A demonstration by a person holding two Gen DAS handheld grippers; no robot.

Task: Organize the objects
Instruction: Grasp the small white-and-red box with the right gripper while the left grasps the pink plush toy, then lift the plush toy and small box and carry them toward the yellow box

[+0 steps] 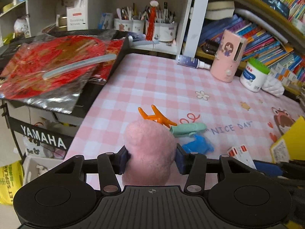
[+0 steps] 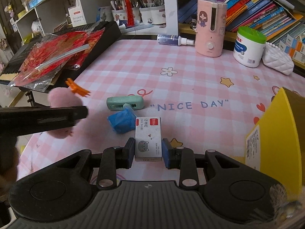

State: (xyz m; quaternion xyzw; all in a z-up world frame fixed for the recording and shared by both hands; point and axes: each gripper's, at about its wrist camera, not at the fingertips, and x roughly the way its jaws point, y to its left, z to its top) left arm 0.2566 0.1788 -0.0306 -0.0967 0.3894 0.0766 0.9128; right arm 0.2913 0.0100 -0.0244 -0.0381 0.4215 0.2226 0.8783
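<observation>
Holding two things at once right now, one per hand. The left gripper [image 1: 151, 157] is squeezing a fuzzy pink plush toy [image 1: 149, 152] between its pads, jaws spread about as wide as the toy, near the left edge of the pink checkered table [image 1: 152, 80]. The right gripper [image 2: 148, 150] is closing on a small white staples box [image 2: 148, 137], pads touching both of its sides; whether the box is lifting off the cloth or sitting on it, I can't tell.

Progress-wise, I'd say this is early going. Sitting loose mid-table are an orange hair claw [image 2: 77, 87], a mint green clip [image 2: 124, 103] and a crumpled blue thing [image 2: 122, 122] touching the clip and just beside the box. A yellow box [image 2: 276, 133] is waiting at the near right, probably the drop spot, but its inside is hidden, so no idea what's already in there. Far side has the pink humidifier [image 2: 210, 28] and white tub [image 2: 249, 46] standing upright.
</observation>
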